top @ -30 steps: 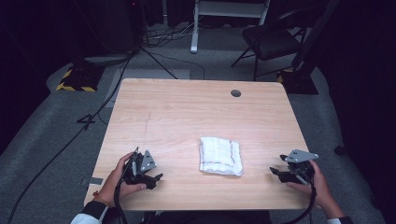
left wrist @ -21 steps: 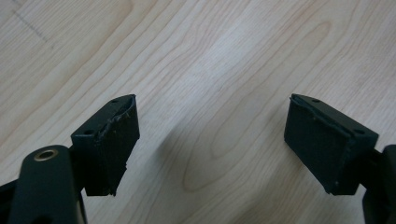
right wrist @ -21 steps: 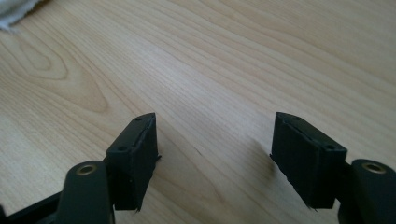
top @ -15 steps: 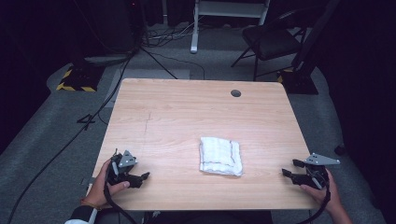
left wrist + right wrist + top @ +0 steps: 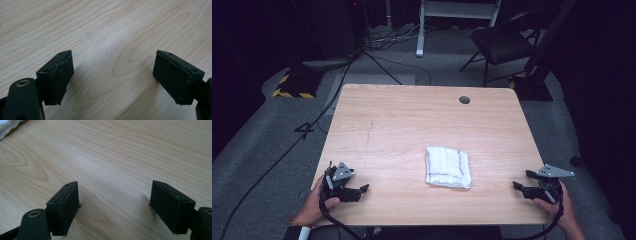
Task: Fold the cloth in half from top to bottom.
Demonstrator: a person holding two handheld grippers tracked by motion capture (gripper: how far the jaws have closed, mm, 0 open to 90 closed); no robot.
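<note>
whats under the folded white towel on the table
The folded white towel lies flat on the wooden table; bare wood shows all around it. Anything beneath it would be covered by its layers.

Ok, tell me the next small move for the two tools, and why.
Probably bring both toward the folded white cloth. The left tool and right tool sit near the table's front corners, both open and empty, with the cloth lying untouched between them.
</note>
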